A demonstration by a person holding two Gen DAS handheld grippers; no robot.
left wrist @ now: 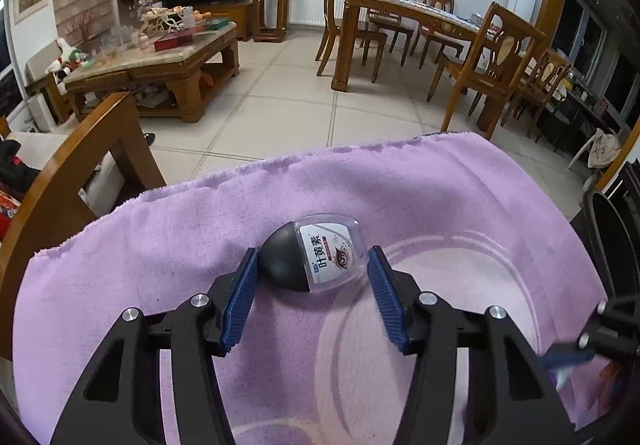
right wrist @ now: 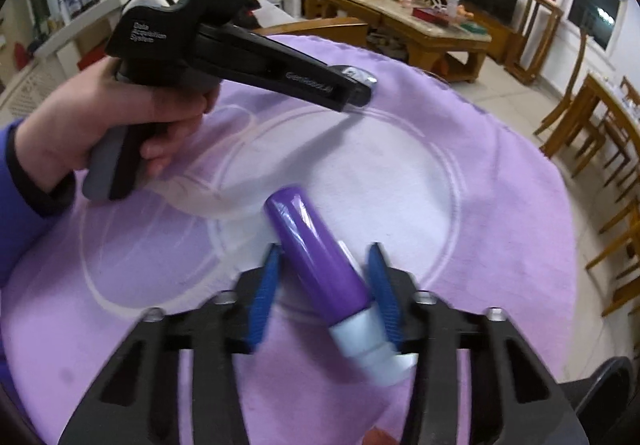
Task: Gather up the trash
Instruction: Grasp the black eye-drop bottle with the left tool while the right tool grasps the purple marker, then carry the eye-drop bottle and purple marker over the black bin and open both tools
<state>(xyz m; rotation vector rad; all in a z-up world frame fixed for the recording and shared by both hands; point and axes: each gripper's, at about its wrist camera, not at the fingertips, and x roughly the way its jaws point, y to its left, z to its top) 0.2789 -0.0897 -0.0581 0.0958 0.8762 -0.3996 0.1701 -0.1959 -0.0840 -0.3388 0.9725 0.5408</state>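
A small bottle with a dark cap and a clear labelled body lies on its side on the purple cloth. My left gripper is closed around it, one blue pad against the cap and the other against the clear end. In the right wrist view a hand holds that left gripper, which points down at the cloth. A purple tube with a white cap sits slantwise between the blue pads of my right gripper, which press on it. This view is blurred.
The cloth covers a round table. A dark round container stands just off its right edge. A wooden chair arm is at the left. Farther off are a cluttered coffee table and a dining table with chairs on a tiled floor.
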